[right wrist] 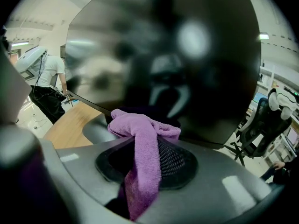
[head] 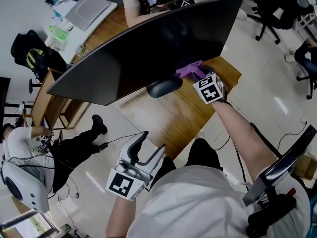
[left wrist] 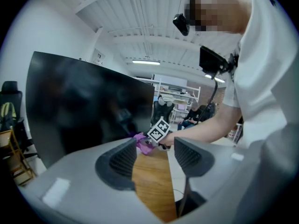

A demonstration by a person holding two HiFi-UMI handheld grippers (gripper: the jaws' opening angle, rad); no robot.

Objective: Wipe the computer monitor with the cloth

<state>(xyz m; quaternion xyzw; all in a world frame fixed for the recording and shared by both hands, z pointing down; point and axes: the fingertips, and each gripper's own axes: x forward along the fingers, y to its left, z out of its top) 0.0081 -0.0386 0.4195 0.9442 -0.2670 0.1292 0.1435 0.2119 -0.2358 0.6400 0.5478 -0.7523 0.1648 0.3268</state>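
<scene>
While the purple cloth [right wrist: 145,134], pinched in the right gripper [head: 198,75], sits at the lower edge of the monitor [head: 143,48], seemingly touching it, a hard push could rock the monitor on the desk [head: 183,118] or drag the cloth loose; the left gripper [left wrist: 152,158] hangs spread, empty, and no container shows.

The wooden desk [head: 171,118] carries a wide curved monitor [head: 148,48] on a dark oval foot [head: 164,87]. The foot stands toward the desk's right end, back from the near edge. On the wooden top beyond the screen, at the far left, lie a white laptop-like slab [head: 89,6] and a clear bottle [head: 58,33] with green contents. Whether that top is the same desk cannot be told.
</scene>
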